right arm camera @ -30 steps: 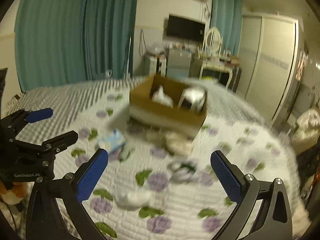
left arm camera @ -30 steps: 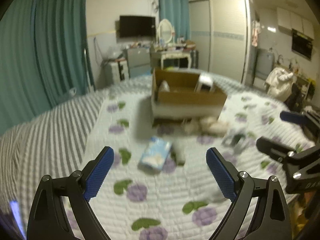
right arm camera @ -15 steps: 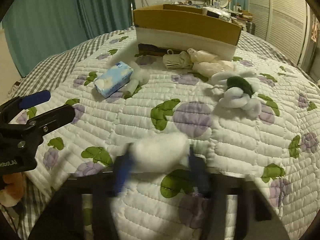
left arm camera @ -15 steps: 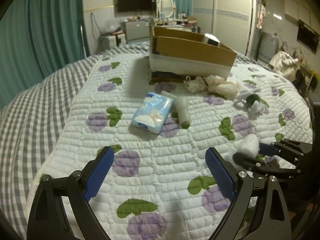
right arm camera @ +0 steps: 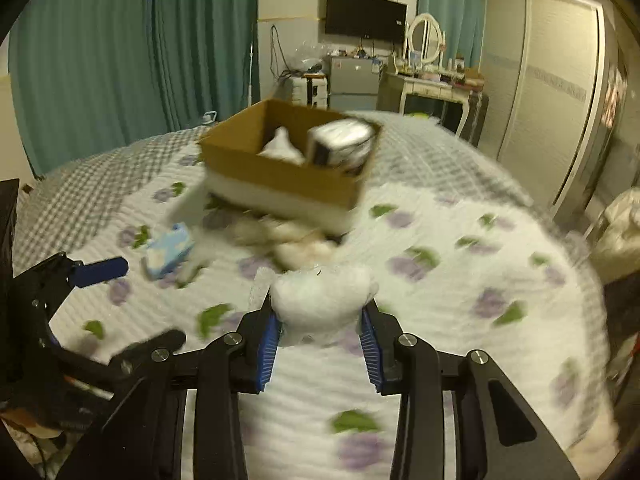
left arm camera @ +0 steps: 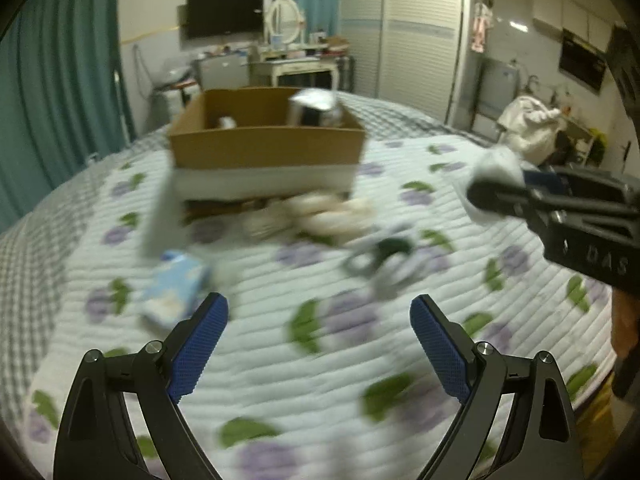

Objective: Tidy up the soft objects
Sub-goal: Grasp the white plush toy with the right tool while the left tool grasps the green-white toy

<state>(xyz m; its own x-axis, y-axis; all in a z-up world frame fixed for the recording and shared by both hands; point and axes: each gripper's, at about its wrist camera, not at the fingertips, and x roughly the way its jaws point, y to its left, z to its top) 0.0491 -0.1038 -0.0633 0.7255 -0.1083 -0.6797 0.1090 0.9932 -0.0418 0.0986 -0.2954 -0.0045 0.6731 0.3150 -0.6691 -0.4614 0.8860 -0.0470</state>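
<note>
Right gripper [right arm camera: 320, 344] | jaws clamped on white fluffy wad [right arm camera: 322, 300] | left gripper [left arm camera: 318, 344] | jaws spread, empty

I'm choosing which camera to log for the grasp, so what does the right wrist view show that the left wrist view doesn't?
Only the right wrist view shows the right claw closed on the white fluffy wad with both pads visible. Only the left wrist view shows the left claw open and empty from behind, plus the white-and-green bundle on the quilt. Both show the cardboard box and blue tissue pack.
</note>
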